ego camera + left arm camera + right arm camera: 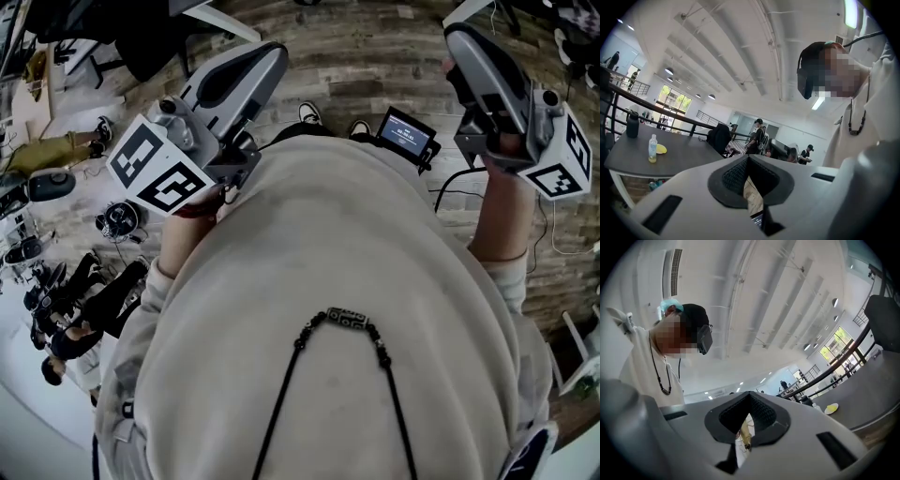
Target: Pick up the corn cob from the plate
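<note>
Grey plastic left gripper point(749, 159) and right gripper point(750, 397) are hanging jaws-together, well apart from the yellow plate point(831, 408), risking shoving the cob if unopened.

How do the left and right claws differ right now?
The left claw has a near-level view; the right claw is rolled, so the railing in its view runs steeply diagonal. The left claw sees the table broad at its left, with a bottle. The right claw sees it at the right edge, a yellow plate small on it. Shared: both closed, empty, held up by the person's chest, away from the table.
</note>
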The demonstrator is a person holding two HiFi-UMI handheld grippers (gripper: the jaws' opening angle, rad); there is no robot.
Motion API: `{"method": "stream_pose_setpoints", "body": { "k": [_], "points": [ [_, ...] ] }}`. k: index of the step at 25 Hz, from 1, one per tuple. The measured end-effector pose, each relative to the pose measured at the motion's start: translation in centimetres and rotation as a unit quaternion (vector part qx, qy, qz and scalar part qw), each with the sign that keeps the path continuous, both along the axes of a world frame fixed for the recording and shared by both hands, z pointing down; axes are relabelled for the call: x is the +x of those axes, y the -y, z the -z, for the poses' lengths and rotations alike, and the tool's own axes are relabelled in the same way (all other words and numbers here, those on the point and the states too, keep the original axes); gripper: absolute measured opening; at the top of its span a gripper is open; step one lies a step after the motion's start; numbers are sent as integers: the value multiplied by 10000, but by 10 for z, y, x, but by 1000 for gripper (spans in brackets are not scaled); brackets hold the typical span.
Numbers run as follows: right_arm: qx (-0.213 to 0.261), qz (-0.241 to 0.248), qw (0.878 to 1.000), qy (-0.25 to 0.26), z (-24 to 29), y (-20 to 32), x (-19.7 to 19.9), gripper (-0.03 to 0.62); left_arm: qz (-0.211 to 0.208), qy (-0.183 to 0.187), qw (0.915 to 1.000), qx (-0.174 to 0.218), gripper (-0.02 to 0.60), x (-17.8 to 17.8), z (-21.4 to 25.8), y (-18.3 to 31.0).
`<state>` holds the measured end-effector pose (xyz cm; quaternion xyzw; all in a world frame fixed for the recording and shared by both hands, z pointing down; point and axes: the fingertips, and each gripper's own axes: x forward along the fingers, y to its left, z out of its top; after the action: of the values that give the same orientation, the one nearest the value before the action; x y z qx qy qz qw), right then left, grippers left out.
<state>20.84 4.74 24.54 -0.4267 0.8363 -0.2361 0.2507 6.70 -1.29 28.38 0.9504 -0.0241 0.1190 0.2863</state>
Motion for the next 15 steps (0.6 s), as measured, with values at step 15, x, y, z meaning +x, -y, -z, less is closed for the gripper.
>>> {"method": "stream_pose_setpoints", "body": {
  "k": [15],
  "points": [
    [-535,-328,9970,-444,-1,42,-19,15,-391,-602,9970,-294,0,-6,-1,40]
  ]
}}
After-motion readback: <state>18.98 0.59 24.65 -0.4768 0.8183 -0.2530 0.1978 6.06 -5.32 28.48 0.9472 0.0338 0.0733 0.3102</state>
